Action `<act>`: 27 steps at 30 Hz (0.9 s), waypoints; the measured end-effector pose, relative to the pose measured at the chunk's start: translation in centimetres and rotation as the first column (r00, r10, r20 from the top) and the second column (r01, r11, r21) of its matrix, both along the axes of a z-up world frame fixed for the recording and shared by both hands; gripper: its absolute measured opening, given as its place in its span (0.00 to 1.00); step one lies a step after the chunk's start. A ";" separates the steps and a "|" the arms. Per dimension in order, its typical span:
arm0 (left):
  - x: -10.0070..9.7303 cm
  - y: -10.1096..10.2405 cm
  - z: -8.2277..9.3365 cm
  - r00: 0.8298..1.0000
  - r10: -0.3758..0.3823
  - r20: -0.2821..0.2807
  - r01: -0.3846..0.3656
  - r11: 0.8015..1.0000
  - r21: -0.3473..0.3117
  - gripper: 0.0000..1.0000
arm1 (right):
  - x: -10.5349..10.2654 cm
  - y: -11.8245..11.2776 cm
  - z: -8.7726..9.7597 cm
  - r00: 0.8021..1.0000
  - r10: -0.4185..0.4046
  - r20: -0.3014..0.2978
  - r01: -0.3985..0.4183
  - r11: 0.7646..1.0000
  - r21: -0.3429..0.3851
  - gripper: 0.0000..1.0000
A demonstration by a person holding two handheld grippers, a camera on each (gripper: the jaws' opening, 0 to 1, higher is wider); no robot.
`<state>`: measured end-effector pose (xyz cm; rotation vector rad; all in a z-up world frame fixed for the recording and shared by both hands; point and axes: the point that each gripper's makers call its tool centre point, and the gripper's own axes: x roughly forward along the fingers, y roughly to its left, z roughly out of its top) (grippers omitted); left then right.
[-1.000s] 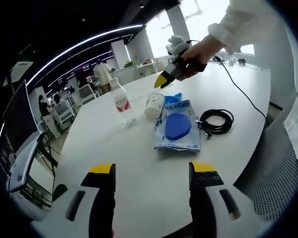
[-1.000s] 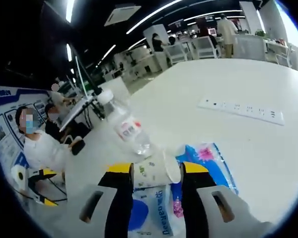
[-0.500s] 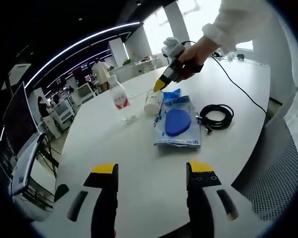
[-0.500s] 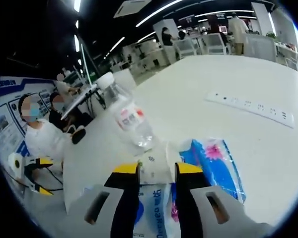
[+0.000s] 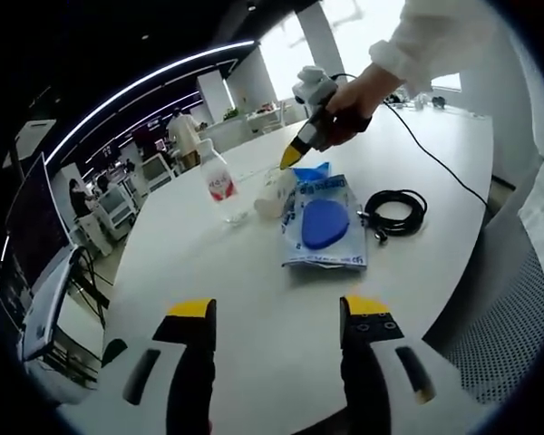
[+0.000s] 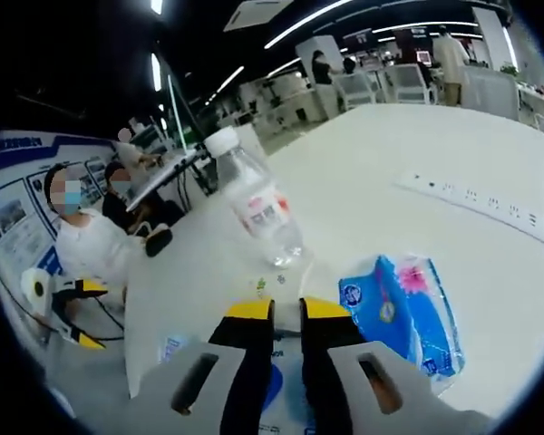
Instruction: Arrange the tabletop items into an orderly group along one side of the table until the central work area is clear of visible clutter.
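My left gripper (image 5: pixel 276 314) hovers open over the near table edge, holding nothing. Farther across the white table (image 5: pixel 254 272), a hand holds my right gripper (image 5: pixel 292 156), shut on a white paper cup (image 5: pixel 272 192) that tilts beside a clear water bottle (image 5: pixel 220 186). In the right gripper view the jaws of my right gripper (image 6: pixel 286 308) stand almost together, pinching the cup's wall (image 6: pixel 270 281). The bottle (image 6: pixel 261 204) stands just beyond them. A blue tissue pack (image 6: pixel 403 304) lies to the right. A flat blue packet (image 5: pixel 325 225) and a coiled black cable (image 5: pixel 394 216) lie near the cup.
A white power strip (image 6: pixel 476 204) lies farther out on the table. A cable (image 5: pixel 435 154) trails across the table from the hand. People sit at desks (image 6: pixel 82 254) past the table's left edge. Office chairs and desks stand in the background.
My right gripper's jaws have closed from wide apart to nearly touching, squeezing the paper cup. In the left gripper view the cup has tipped and shifted slightly toward the bottle. My left gripper stays open.
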<state>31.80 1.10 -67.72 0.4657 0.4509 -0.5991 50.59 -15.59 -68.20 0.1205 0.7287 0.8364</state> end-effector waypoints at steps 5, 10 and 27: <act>0.0 0.0 0.2 1.000 0.001 0.008 -0.001 1.000 -0.004 0.55 | -0.7 0.7 0.7 0.999 0.026 0.021 -0.027 1.000 0.017 0.00; 0.0 0.1 0.3 1.000 0.002 0.015 -0.002 1.000 -0.006 0.55 | -0.9 1.8 1.1 1.000 0.020 0.003 -0.020 0.998 0.058 0.00; -0.2 0.2 0.1 1.000 -0.004 -0.005 0.004 1.000 0.005 0.53 | -0.8 3.7 -1.3 0.984 0.073 -0.165 -0.054 0.991 0.121 0.14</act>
